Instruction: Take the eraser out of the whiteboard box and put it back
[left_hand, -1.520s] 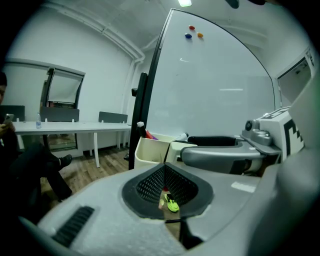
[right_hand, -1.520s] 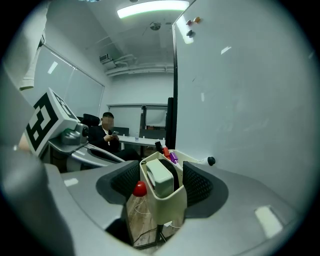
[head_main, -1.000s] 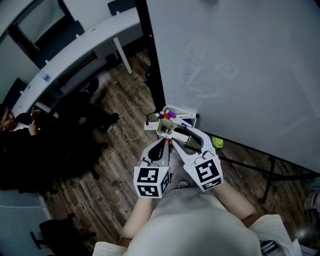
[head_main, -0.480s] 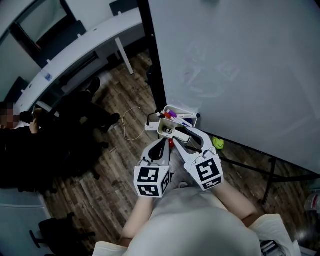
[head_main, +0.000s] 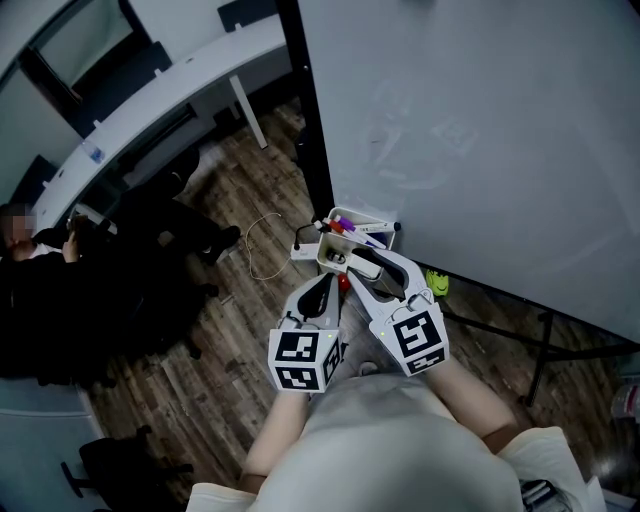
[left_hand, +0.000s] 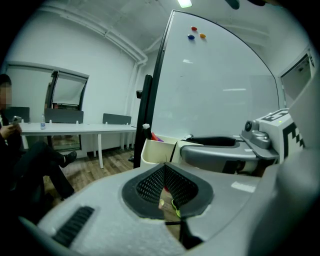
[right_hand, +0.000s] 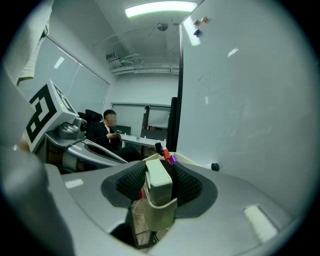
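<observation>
The whiteboard box (head_main: 368, 226) is a small cream tray fixed at the lower left corner of the whiteboard (head_main: 480, 130), with markers (right_hand: 165, 152) standing in it. My right gripper (right_hand: 158, 188) reaches to the box, and its jaws have just been closing. The pads now press both sides of the pale eraser (right_hand: 159, 175), which stands upright over the box's cream wall (right_hand: 161, 216). In the head view my right gripper (head_main: 347, 262) sits at the box's near edge. My left gripper (head_main: 325, 281) waits just left of it and short of the box (left_hand: 157, 152), pads (left_hand: 176, 181) together, holding nothing.
A black board post (head_main: 312, 120) rises just left of the box. A person (head_main: 40, 270) sits at the left by a long white desk (head_main: 150, 100). A thin cable (head_main: 262, 250) and a green object (head_main: 436, 285) lie on the wood floor. The board's stand leg (head_main: 540, 350) runs at the right.
The right jaws have drawn in onto the eraser. Both hands have kept their place by the box.
</observation>
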